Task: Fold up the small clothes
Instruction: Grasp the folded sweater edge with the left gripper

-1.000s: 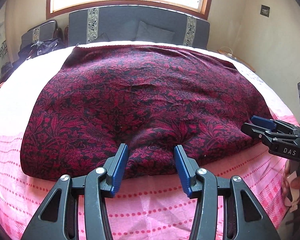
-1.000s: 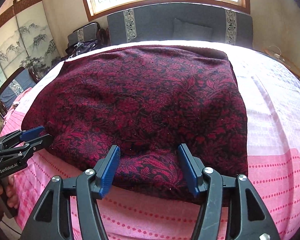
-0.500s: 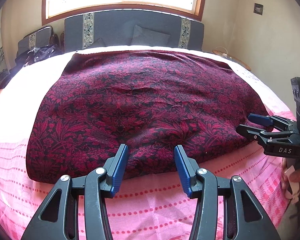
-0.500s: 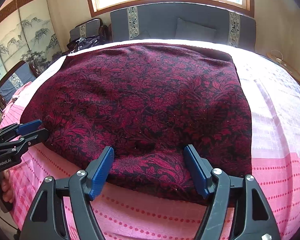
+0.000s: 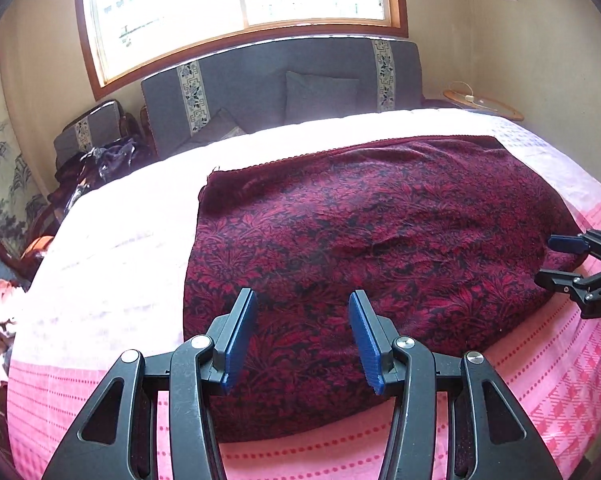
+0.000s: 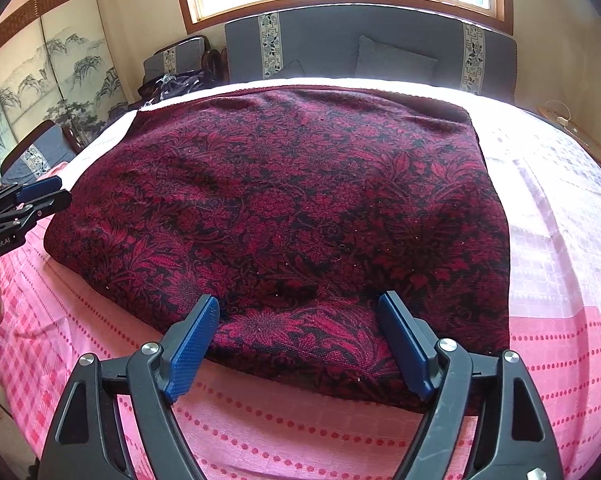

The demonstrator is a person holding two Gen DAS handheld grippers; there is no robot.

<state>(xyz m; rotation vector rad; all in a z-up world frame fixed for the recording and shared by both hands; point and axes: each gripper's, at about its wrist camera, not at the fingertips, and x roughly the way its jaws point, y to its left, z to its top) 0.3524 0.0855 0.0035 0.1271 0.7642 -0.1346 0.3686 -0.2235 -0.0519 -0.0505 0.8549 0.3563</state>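
A dark red floral cloth (image 5: 380,248) lies folded on the bed, its thick near edge toward me. My left gripper (image 5: 302,300) hovers open over the cloth's near left part, with nothing pinched between its blue pads (image 5: 242,336). It shows from the side at the cloth's left edge as the left gripper (image 6: 56,192). My right gripper (image 6: 298,304) straddles the near edge of the cloth (image 6: 300,208). Its jaws are opening, a soft hump of cloth lies between them, and the pads (image 6: 192,352) stand off it. At the cloth's right corner in the left wrist view, the right gripper (image 5: 556,262) is spread.
The bed carries a pink dotted sheet (image 5: 520,380) near me and a white cover (image 5: 120,240) farther back. Behind stand a grey headboard (image 5: 280,80) with cushions, a chair heaped with dark things (image 5: 100,160), a painted screen (image 6: 40,92) and a round wooden side table (image 5: 484,104).
My left gripper has risen and shifted left along the cloth's near edge, leaving the cloth flat. The right jaws have spread wider and the bunched cloth between them has slackened.
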